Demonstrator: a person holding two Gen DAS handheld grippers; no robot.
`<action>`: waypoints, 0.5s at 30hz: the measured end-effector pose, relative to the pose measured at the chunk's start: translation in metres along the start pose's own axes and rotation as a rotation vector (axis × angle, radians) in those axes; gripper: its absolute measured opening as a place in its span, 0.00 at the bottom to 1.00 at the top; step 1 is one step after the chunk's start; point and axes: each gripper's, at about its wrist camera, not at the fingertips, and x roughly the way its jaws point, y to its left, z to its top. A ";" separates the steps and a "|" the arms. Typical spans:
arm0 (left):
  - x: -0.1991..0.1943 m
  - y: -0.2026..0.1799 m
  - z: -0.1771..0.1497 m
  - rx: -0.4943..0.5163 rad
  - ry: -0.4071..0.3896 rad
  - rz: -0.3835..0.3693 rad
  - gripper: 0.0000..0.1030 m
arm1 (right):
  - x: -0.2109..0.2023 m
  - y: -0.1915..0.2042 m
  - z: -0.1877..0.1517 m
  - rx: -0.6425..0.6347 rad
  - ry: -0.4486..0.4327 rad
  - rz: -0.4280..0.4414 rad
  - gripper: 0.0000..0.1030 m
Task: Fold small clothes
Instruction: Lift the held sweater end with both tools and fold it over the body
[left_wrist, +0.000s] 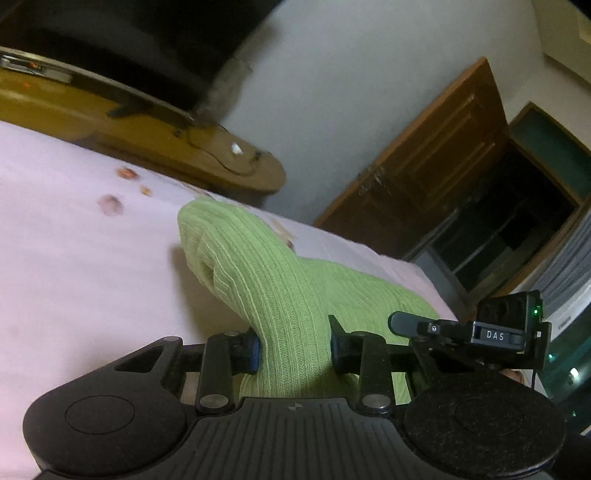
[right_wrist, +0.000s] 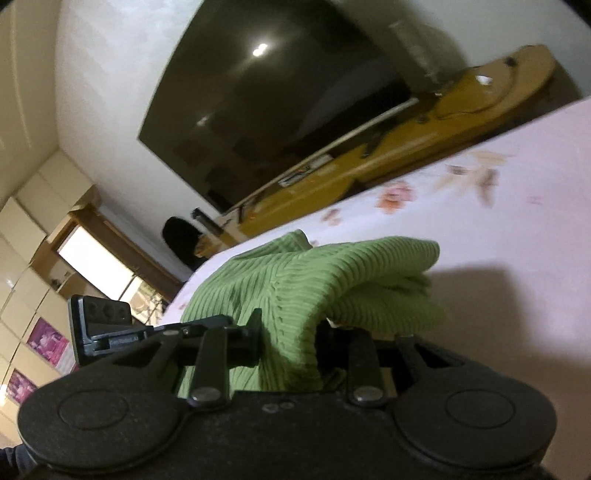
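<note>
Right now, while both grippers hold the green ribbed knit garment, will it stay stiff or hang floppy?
Probably floppy: the green ribbed knit garment sags in soft folds between the left gripper and the right gripper. It seems light, bunching easily. The ribbed texture likely resists slipping from the pads.

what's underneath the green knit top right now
Under the green knit top lies the pale floral bedsheet, with the top's shadow on it. Both grippers pinch it. Whatever lies beneath its resting part is covered.

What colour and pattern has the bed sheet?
The sheet is pale pink with scattered orange-pink flower prints; the right wrist view shows it best.
</note>
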 end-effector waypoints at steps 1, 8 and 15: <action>-0.012 0.008 0.002 -0.004 -0.005 0.009 0.32 | 0.010 0.011 0.000 -0.005 0.005 0.011 0.26; -0.094 0.091 -0.024 -0.130 0.064 0.120 0.32 | 0.098 0.043 -0.031 0.099 0.097 0.084 0.26; -0.137 0.159 -0.083 -0.340 0.034 0.065 0.47 | 0.148 0.034 -0.097 0.214 0.150 0.003 0.72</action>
